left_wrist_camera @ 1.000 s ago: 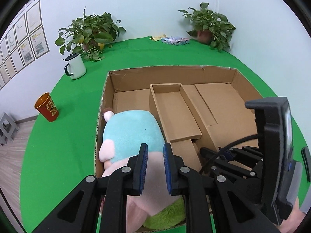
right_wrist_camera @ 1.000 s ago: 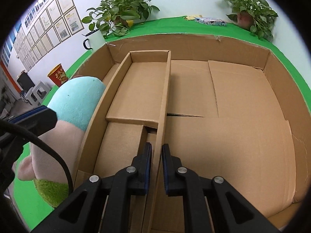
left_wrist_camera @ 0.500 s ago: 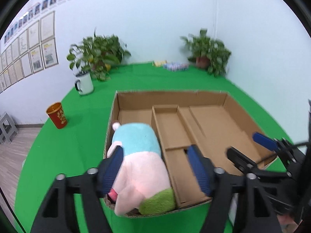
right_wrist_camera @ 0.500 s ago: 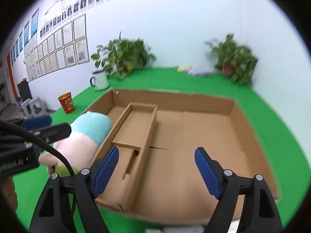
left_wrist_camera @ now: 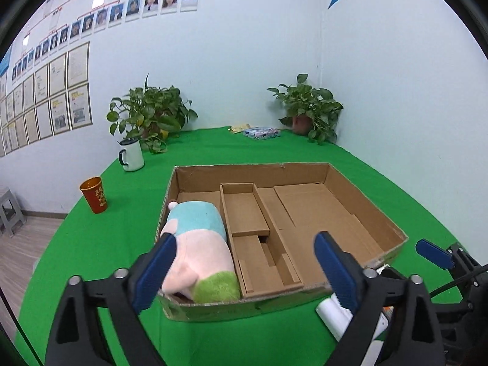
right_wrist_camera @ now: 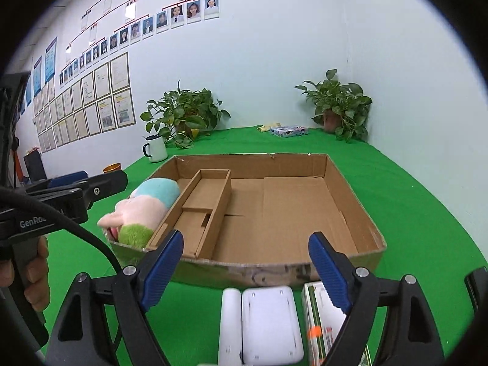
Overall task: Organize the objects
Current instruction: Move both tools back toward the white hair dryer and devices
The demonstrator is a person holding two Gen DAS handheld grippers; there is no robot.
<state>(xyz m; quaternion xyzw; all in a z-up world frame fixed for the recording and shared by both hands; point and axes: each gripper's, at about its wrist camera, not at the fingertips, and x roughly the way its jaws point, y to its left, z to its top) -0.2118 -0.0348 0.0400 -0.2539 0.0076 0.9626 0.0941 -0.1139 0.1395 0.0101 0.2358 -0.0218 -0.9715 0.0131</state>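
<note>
A shallow cardboard box [left_wrist_camera: 369, 202] [right_wrist_camera: 347, 189] with inner dividers lies on the green table. A plush toy [left_wrist_camera: 198, 244] [right_wrist_camera: 143, 206], teal, pink and green, rests in its left compartment. My left gripper [left_wrist_camera: 244, 268] hovers before the box's near edge, jaws still opening, nothing between them. My right gripper [right_wrist_camera: 245, 265] hangs over the table in front of the box, jaws opening too and empty. Below it lie a white roll [right_wrist_camera: 230, 323], a white flat device [right_wrist_camera: 270, 323] and a green-edged box [right_wrist_camera: 320, 320]. The white roll [left_wrist_camera: 332, 317] also shows beside the left gripper's right finger.
A white mug [left_wrist_camera: 131, 155], an orange-red cup [left_wrist_camera: 94, 195], two potted plants [left_wrist_camera: 149, 116] [left_wrist_camera: 311, 113] and a small packet [left_wrist_camera: 262, 132] stand around the far table. A hand [right_wrist_camera: 33, 277] holds the left gripper's handle. Walls close the table's far sides.
Both grippers went from shut to wide open and pulled back and up out of the box. The plush toy was let go and stays in the left compartment.
</note>
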